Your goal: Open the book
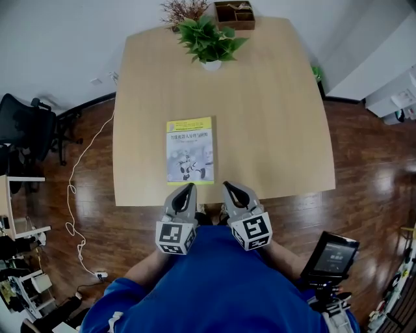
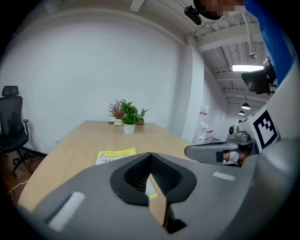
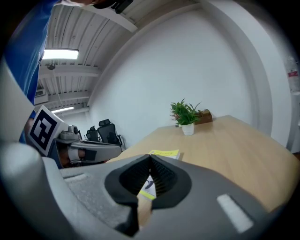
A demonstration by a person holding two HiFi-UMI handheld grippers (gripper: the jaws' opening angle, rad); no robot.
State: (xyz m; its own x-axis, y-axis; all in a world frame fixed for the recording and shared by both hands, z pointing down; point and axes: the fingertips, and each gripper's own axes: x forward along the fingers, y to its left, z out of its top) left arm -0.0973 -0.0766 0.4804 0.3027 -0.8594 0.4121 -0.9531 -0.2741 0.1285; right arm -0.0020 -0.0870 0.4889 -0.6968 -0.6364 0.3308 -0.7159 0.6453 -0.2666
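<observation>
Left gripper [image 1: 189, 187] clenched empty, right gripper [image 1: 228, 186] seemingly clenched too, closed book [image 1: 190, 150] near.

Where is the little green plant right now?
In the head view, the potted plant stands at the far end of the table, near its middle, beside a wooden box and well beyond the book.

- No print can be read anywhere.
- The book [image 1: 189, 151], toward six o'clock on the table [image 1: 279, 130]: cover title too small.
- The screen [image 1: 331, 255], at four o'clock: illegible.
</observation>
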